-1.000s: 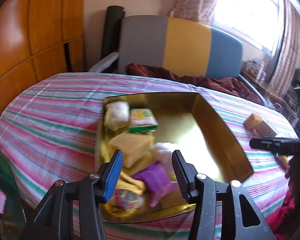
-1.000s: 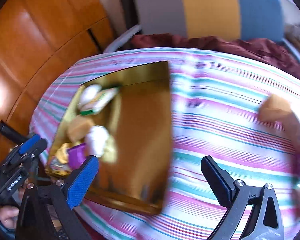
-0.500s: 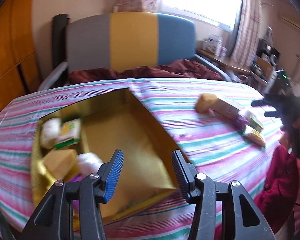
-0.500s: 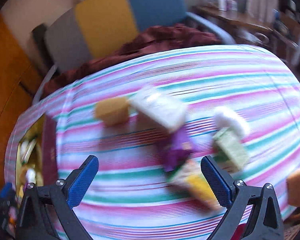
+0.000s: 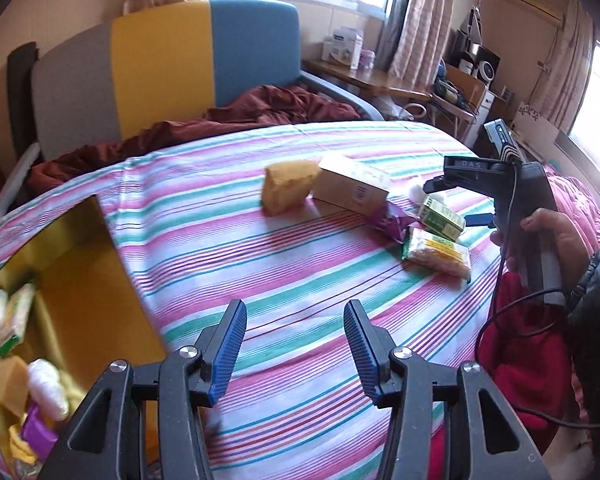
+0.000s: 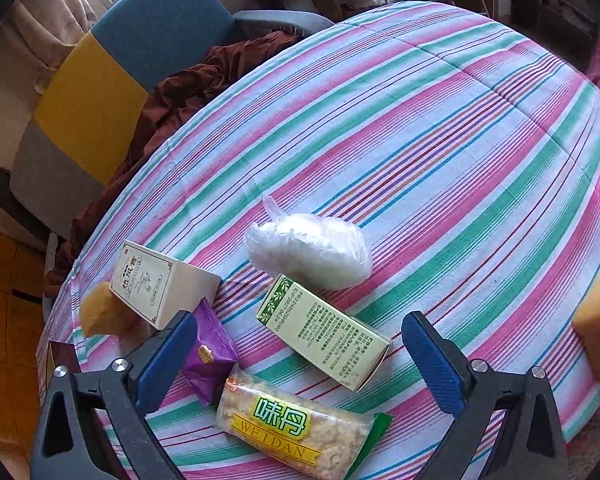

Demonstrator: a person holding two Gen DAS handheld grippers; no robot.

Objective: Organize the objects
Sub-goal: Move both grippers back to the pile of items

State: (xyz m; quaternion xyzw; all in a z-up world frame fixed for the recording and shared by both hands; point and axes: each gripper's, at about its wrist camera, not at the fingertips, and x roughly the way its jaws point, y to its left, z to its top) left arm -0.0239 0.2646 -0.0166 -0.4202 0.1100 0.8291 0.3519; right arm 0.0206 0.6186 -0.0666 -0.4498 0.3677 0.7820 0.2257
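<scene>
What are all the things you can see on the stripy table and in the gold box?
Sponge chunks: two loose, yellow-orange, one beside the cream box, one at the right wrist view's right edge.
Cream box: one, on the cloth.
Green box: one, lying flat.
Purple packet: one, by the cream box.
Weidan snack pack: one, yellow label, nearest.
White bag: one, clear-white.
Gold tray: one, far left, holding several small packets.
Striped tablecloth: one.
Left gripper: open, empty.
Right gripper: open, over the packets.

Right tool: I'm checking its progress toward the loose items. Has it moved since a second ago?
Yes. The right tool has swung away from the gold tray, rightward across the striped cloth, and now hangs open over the green box.
</scene>
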